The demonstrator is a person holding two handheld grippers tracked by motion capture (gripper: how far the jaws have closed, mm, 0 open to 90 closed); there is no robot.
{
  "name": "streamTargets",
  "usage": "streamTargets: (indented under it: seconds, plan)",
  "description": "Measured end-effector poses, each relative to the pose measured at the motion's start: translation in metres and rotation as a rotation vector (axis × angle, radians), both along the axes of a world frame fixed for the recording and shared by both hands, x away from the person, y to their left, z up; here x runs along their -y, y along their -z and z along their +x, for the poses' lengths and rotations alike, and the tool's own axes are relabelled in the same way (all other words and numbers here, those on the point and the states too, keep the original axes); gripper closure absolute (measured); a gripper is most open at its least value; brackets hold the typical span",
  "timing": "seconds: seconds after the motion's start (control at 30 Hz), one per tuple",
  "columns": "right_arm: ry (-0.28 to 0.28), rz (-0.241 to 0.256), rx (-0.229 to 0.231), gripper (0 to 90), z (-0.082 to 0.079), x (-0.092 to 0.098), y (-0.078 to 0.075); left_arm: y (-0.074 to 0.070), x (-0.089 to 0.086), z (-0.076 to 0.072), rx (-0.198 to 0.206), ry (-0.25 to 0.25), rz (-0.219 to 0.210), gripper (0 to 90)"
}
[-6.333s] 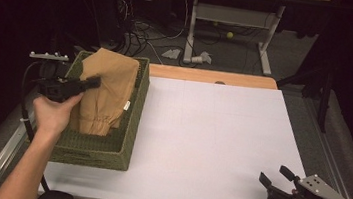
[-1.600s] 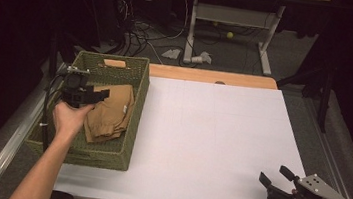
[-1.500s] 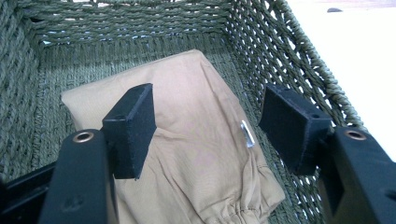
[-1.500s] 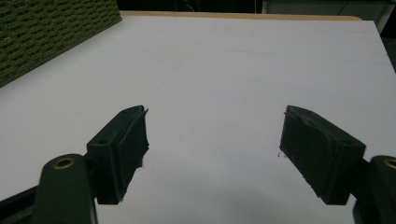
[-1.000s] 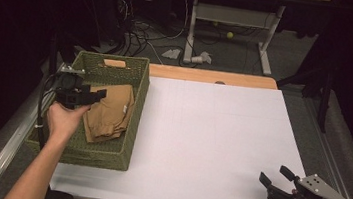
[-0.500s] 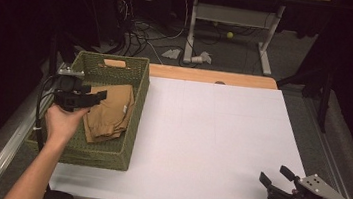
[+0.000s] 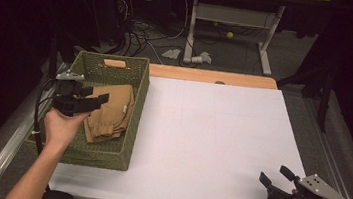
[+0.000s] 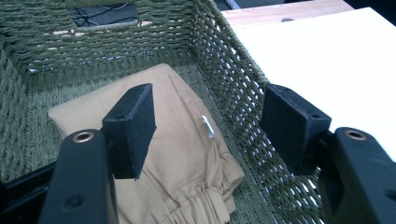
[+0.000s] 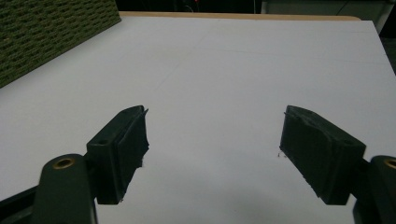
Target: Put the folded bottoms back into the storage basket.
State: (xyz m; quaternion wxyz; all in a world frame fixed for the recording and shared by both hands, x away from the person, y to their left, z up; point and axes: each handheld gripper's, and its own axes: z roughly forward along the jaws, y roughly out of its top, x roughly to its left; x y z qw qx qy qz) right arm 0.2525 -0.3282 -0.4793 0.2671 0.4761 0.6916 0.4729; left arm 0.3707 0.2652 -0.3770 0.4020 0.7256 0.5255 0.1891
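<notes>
White and smooth, the table top is one flat matte sheet, with a strip of pale wood along its far edge. It is the largest thing on view and bears one basket and two grippers.

Green woven cord makes up the basket, a deep rectangular box with an open lattice weave in its walls and a cut-out handle slot in the far end. It stands at the left side of the table.

Inside it lies one folded garment of tan cloth, soft and creased, resting on the basket floor against the right-hand wall. In the left gripper view the garment shows a gathered, puckered band near its close end and a small pale tag on top.

Two grippers are in hand, each black with blocky square pads of rough, foam-like facing. The left gripper hangs over the basket above the garment; its jaws stand wide apart with nothing between them, and in its own view the pads are clear of the cloth.

The right gripper sits low at the near right corner of the table, well apart from the basket. Its jaws are likewise spread wide and grasp nothing, with bare white surface between the pads.
</notes>
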Motion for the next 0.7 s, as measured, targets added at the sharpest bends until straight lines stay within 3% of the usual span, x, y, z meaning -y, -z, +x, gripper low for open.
streamTargets:
  seconds: [0.7]
  plan:
    - [0.001, -0.001, 0.002, 23.8, 0.000, 0.000, 0.000, 0.003, -0.001, -0.019, 0.038, 0.018, -0.029, 32.7]
